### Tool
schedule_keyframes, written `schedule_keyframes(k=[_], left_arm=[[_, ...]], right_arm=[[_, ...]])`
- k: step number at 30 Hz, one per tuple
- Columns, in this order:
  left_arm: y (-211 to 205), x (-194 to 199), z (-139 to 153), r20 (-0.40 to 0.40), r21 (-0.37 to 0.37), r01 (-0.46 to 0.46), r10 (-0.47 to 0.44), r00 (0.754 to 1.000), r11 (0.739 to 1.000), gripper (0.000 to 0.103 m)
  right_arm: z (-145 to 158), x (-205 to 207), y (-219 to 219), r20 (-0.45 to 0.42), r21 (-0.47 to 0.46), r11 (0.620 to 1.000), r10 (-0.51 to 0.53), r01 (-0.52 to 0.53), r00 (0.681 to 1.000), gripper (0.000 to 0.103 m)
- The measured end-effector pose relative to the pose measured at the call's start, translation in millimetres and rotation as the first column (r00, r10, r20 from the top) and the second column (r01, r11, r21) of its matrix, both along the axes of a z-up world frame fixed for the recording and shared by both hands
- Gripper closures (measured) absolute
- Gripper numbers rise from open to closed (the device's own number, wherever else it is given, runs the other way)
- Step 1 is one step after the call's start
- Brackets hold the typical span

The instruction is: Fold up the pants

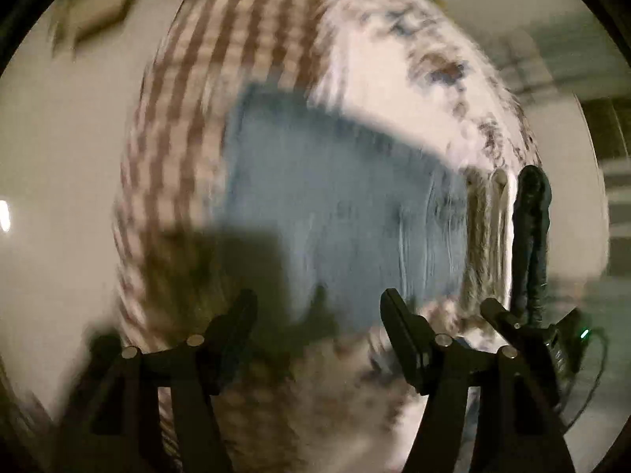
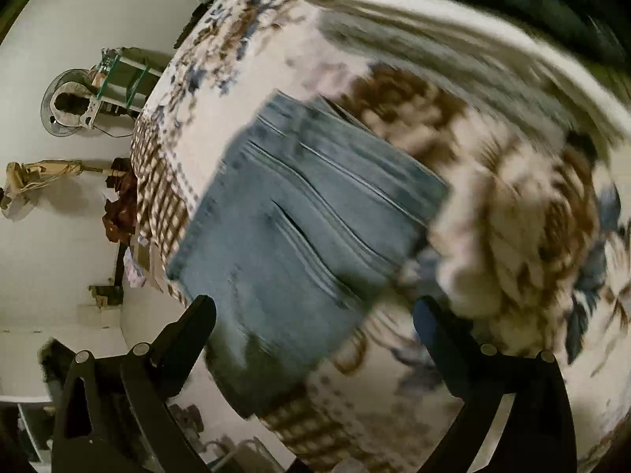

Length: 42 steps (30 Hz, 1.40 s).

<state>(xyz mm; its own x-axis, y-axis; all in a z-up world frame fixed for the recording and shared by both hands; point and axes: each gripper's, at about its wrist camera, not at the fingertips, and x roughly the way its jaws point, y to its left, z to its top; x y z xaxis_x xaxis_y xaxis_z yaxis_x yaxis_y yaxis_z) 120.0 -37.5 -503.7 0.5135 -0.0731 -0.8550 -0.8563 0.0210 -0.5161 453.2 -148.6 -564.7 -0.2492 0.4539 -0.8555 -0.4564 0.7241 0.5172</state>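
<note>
The jeans sit folded into a compact block on the floral bedspread, looks basically done. Left claw and right claw both hang released above, gripping nothing, probably since nothing needs holding.

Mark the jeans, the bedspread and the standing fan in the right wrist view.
jeans point(image 2: 307, 228): right wrist view, middle of the folded denim.
bedspread point(image 2: 504, 213): right wrist view, brown floral patch right of the jeans.
standing fan point(image 2: 65, 102): right wrist view, round grille, far left.
</note>
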Motion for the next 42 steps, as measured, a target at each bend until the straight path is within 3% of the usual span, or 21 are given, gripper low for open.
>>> schedule_keyframes(k=[3, 6, 10, 13, 15, 16, 17, 18, 20, 23, 27, 31, 34, 36, 39, 42], left_arm=[[-31.8, 7.4, -40.6, 0.047, -0.173, -0.099, 0.109, 0.993, 0.98, 0.041], [-39.4, 11.8, -73.3, 0.043, -0.249, -0.231, 0.249, 0.968, 0.941, 0.041], [-30.7, 8.2, -100.2, 0.013, -0.297, -0.398, 0.42, 0.907, 0.868, 0.043], [-22.8, 4.0, -99.8, -0.003, -0.301, -0.495, 0.518, 0.855, 0.815, 0.047], [-18.0, 2.0, -88.7, -0.03, -0.26, -0.539, 0.551, 0.834, 0.801, 0.066], [-15.7, 2.8, -83.9, -0.037, -0.242, -0.545, 0.553, 0.832, 0.803, 0.071], [-12.2, 4.3, -77.6, -0.041, -0.221, -0.544, 0.55, 0.834, 0.809, 0.075], [-7.6, 6.6, -70.6, -0.035, -0.197, -0.536, 0.54, 0.841, 0.821, 0.077], [-1.2, 9.4, -60.5, -0.015, -0.156, -0.507, 0.511, 0.859, 0.848, 0.078], [-2.5, 9.2, -46.0, 0.025, -0.096, -0.433, 0.437, 0.899, 0.896, 0.078], [-4.7, -1.4, -28.7, 0.07, 0.011, -0.295, 0.294, 0.953, 0.955, 0.078], [-11.0, -28.0, -37.9, 0.106, 0.073, -0.189, 0.181, 0.978, 0.979, 0.074], [-10.1, -40.5, -68.1, 0.149, 0.015, -0.228, 0.223, 0.963, 0.973, 0.062], [-12.6, -51.9, -85.5, 0.211, -0.033, -0.277, 0.277, 0.937, 0.96, 0.048], [-6.9, -51.9, -98.0, 0.265, -0.058, -0.327, 0.33, 0.906, 0.943, 0.042], [-6.8, -54.8, -104.0, 0.267, -0.083, -0.38, 0.389, 0.882, 0.921, 0.041]], right_arm=[[-26.1, 8.2, -20.5, -0.071, 0.021, 1.0, -0.018, 0.02, 0.997, 0.001], [-48.9, 18.5, -22.3, -0.108, 0.046, 0.998, -0.029, 0.034, 0.994, 0.001], [-76.4, 36.6, -7.9, -0.159, 0.093, 0.994, -0.04, 0.055, 0.986, 0.002], [-98.2, 48.8, 1.7, -0.189, 0.109, 0.99, -0.065, 0.087, 0.98, 0.003], [-108.9, 52.8, 6.8, -0.199, 0.121, 0.987, -0.085, 0.11, 0.976, 0.011], [-112.5, 53.3, 9.3, -0.195, 0.124, 0.985, -0.092, 0.117, 0.976, 0.033], [-115.0, 54.1, 11.2, -0.193, 0.122, 0.985, -0.094, 0.119, 0.977, 0.05], [-117.3, 53.5, 12.1, -0.188, 0.113, 0.985, -0.11, 0.133, 0.976, 0.051], [-115.1, 51.7, 9.2, -0.181, 0.123, 0.978, -0.143, 0.166, 0.973, 0.07], [-104.8, 46.6, -3.8, -0.203, 0.158, 0.964, -0.181, 0.215, 0.962, 0.078], [-89.5, 24.8, -26.6, -0.239, 0.178, 0.955, -0.191, 0.236, 0.952, 0.08], [-90.0, -3.1, -49.6, -0.279, 0.154, 0.958, -0.194, 0.243, 0.94, 0.08], [-110.4, -17.6, -60.9, -0.321, 0.127, 0.961, -0.194, 0.245, 0.927, 0.07], [-126.4, -20.5, -64.5, -0.343, 0.127, 0.958, -0.2, 0.256, 0.918, 0.063], [-140.9, -20.9, -62.4, -0.377, 0.173, 0.946, -0.193, 0.273, 0.906, 0.049], [-141.8, -23.0, -52.6, -0.389, 0.224, 0.933, -0.178, 0.28, 0.904, 0.036]])
